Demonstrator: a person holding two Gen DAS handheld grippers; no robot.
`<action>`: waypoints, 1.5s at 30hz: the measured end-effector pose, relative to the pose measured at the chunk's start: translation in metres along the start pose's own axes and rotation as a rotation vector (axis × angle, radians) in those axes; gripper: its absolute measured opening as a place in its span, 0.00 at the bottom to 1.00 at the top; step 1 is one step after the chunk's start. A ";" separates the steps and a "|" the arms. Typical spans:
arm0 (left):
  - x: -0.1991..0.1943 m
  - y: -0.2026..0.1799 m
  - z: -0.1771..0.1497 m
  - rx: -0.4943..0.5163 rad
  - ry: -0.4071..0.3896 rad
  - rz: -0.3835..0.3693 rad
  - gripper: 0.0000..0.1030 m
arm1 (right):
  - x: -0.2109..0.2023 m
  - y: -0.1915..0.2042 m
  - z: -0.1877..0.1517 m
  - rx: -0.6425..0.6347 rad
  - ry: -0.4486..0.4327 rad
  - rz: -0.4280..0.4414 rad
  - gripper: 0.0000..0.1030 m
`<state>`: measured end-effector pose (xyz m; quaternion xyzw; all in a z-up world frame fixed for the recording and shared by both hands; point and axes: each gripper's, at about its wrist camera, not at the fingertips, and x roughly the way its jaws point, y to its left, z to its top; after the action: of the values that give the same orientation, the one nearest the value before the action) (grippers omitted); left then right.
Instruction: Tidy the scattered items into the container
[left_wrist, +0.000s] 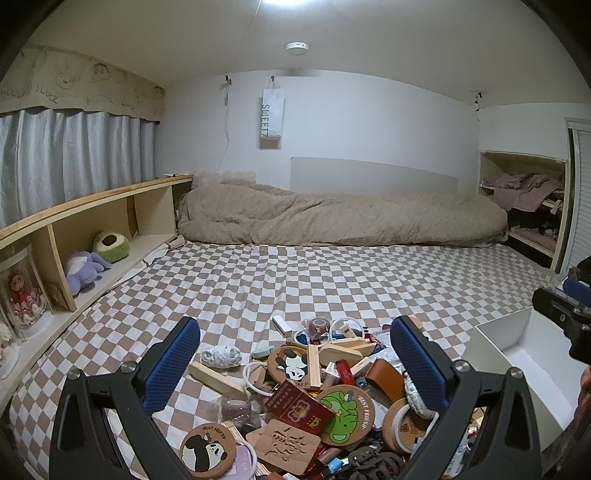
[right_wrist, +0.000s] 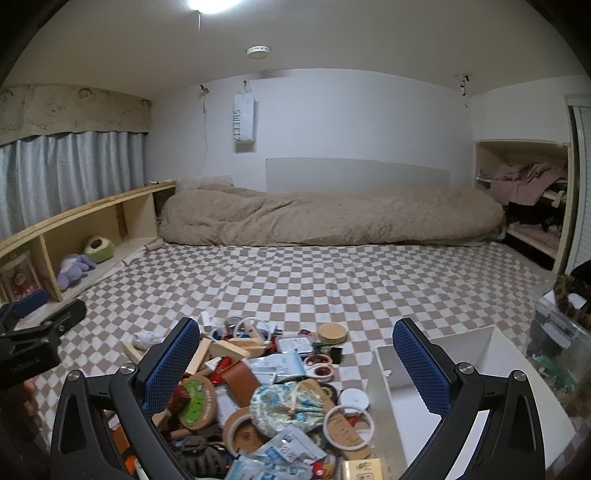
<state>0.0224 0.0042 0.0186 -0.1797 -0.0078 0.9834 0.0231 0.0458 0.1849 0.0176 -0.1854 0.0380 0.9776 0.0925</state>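
A pile of scattered small items (left_wrist: 314, 387) lies on the checkered bedsheet: cork coasters, wooden blocks, tape rolls, rings and packets. It also shows in the right wrist view (right_wrist: 266, 391). A white open box (left_wrist: 524, 362) stands to the right of the pile, and appears empty in the right wrist view (right_wrist: 436, 373). My left gripper (left_wrist: 295, 354) is open and empty, hovering over the pile. My right gripper (right_wrist: 295, 354) is open and empty, above the pile's right side next to the box.
A rolled beige duvet (left_wrist: 340, 218) lies across the far end of the bed. A wooden shelf (left_wrist: 92, 229) with plush toys runs along the left. A clear tank (right_wrist: 557, 336) stands right of the box. An open closet (right_wrist: 524, 199) is at the far right.
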 end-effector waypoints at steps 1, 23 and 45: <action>-0.001 -0.001 -0.001 -0.001 0.002 -0.007 1.00 | -0.001 0.002 0.000 -0.002 -0.001 -0.001 1.00; -0.056 0.018 -0.032 -0.033 -0.012 -0.012 1.00 | -0.055 0.014 -0.019 0.025 -0.066 0.046 1.00; -0.004 0.046 -0.143 0.027 0.370 -0.079 1.00 | -0.032 0.043 -0.120 -0.070 0.050 0.128 1.00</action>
<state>0.0748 -0.0405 -0.1151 -0.3568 0.0029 0.9319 0.0653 0.1096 0.1238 -0.0804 -0.2102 0.0179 0.9772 0.0223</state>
